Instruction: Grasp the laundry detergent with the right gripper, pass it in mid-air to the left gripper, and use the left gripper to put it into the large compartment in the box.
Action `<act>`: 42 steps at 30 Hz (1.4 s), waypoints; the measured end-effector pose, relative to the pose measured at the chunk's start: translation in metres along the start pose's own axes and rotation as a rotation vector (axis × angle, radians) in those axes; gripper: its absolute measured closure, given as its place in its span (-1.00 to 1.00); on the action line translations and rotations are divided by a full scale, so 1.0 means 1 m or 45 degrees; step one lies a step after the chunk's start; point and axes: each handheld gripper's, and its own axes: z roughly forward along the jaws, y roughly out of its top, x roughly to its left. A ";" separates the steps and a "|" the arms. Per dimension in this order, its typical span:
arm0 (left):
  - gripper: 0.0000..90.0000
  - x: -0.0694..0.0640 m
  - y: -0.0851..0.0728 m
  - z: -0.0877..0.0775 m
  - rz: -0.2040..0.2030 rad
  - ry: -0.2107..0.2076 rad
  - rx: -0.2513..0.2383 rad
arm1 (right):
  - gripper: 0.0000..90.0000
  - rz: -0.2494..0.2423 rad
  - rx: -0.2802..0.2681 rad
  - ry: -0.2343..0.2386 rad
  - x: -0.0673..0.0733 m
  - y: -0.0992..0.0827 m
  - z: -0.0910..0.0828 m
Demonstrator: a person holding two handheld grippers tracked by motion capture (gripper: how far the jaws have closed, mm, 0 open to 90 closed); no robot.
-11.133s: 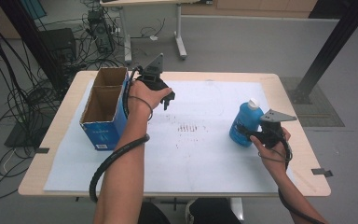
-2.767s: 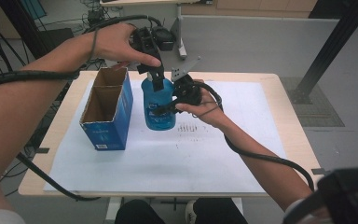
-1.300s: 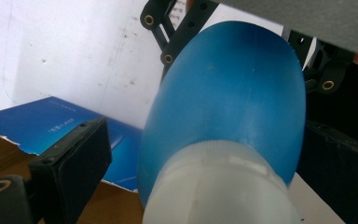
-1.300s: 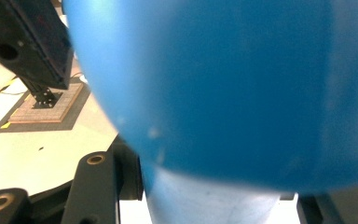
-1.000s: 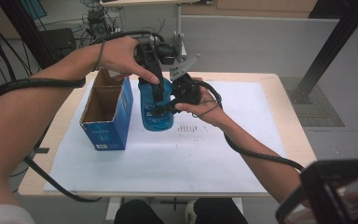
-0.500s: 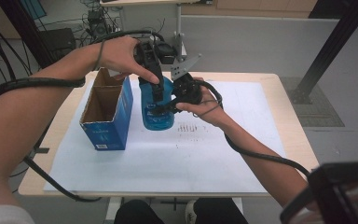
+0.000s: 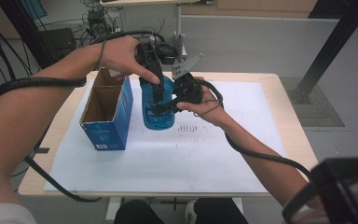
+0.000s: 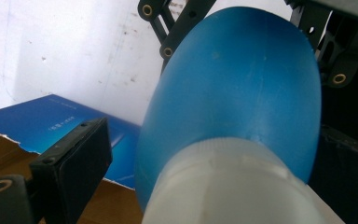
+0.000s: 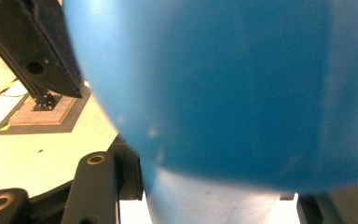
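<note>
Two hand-held grippers meet at one blue bottle, held above the white sheet on the bench, just beside the open blue box. The right hand-held gripper is clamped on the bottle's body from the side. The left hand-held gripper comes from above, its jaws standing around the white cap, one pad clear of it.

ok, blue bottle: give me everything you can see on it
The blue bottle looks like translucent blue plastic with a rounded body and a white cap. It stands roughly upright beside the open cardboard box, over the white sheet. The right gripper is clamped on its body; the left gripper straddles its top, one pad visibly clear.
</note>
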 end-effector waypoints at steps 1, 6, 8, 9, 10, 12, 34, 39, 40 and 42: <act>-0.86 0.000 0.000 0.000 -0.001 -0.001 -0.001 | -0.02 0.000 0.000 0.000 0.000 0.000 0.000; -0.86 0.001 0.000 0.000 -0.001 0.000 0.001 | -0.02 0.000 -0.006 0.006 0.000 -0.001 0.001; -0.86 0.001 0.000 0.000 -0.001 -0.002 -0.001 | -0.02 0.000 -0.001 0.006 -0.001 0.000 0.001; -0.86 0.001 -0.001 0.000 -0.001 -0.001 -0.003 | -0.02 0.000 -0.001 0.006 -0.001 0.000 0.001; -0.86 0.002 -0.001 0.000 0.006 -0.002 0.002 | -0.02 -0.001 -0.001 0.006 -0.001 0.000 0.001; -0.86 0.002 -0.001 0.001 0.000 -0.002 0.005 | -0.02 0.005 -0.004 0.007 -0.001 0.000 0.000; -0.79 0.001 0.001 -0.004 0.018 0.012 -0.003 | -0.02 -0.006 0.000 -0.008 -0.001 0.000 -0.001; -0.76 0.000 0.001 -0.005 0.022 0.015 -0.004 | -0.02 -0.012 0.005 0.000 0.000 0.002 0.000; -0.76 0.000 0.001 -0.005 0.025 0.016 -0.004 | -0.02 -0.015 0.002 -0.003 0.001 0.003 0.000; -0.70 0.000 0.001 -0.006 0.033 0.026 -0.007 | -0.02 -0.022 0.009 -0.011 0.001 0.003 0.000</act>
